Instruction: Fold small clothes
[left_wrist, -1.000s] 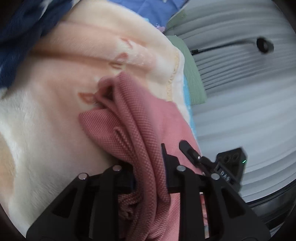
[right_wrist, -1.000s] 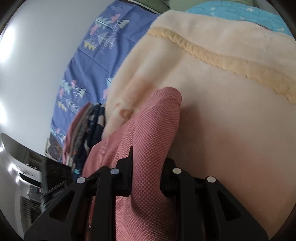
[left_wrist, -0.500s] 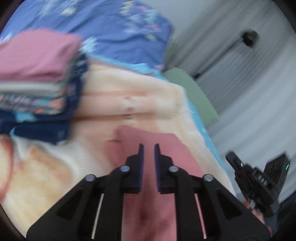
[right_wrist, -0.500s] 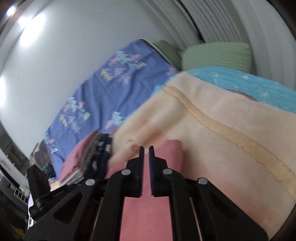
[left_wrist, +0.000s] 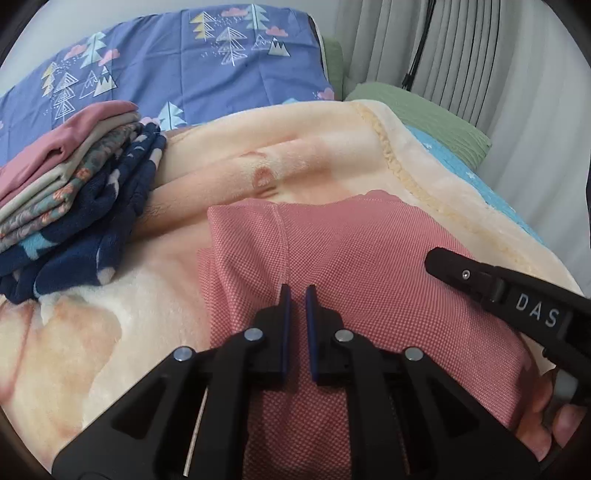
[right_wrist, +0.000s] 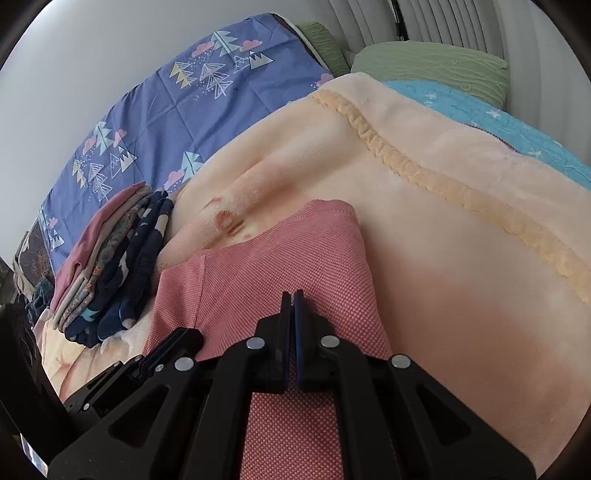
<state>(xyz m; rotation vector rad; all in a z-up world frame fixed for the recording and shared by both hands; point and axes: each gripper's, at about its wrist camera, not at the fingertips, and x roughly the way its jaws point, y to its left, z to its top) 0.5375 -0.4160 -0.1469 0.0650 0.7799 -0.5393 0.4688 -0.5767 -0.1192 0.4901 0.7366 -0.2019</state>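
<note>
**Desk:** Left wrist view first. What is lying under the left gripper (left_wrist: 296, 293)?

**Photographer:** One pink garment (left_wrist: 354, 266), lying flat on a peach blanket (left_wrist: 303, 147) on the bed. The gripper is hanging over the cloth's middle with its two fingers drawn close, a narrow slit showing between the pads and nothing caught in it.

**Desk:** And the right gripper (right_wrist: 293, 297)?

**Photographer:** Its two fingers are pressing together with no gap showing, empty, over the same garment (right_wrist: 266, 266). From the left camera its black body (left_wrist: 517, 295) is reaching in over the cloth's right side.

**Desk:** How many other clothes are showing?

**Photographer:** One stack (left_wrist: 74, 192) is sitting just left of the pink garment, apart from it. I am counting roughly four layers: pink on top, then beige, then a floral print, then navy fleece at the bottom. The right camera is showing the same stack (right_wrist: 110, 266) from the side.

**Desk:** Bedding?

**Photographer:** One blue sheet (left_wrist: 184, 62) with a tree print is lying behind the blanket, and a teal cover (right_wrist: 498, 122) is peeking out at the blanket's right edge. Two green pillows are showing in the right view, one (right_wrist: 432, 70) against the grey curtain (left_wrist: 480, 55), another (right_wrist: 321, 40) further back.
</note>
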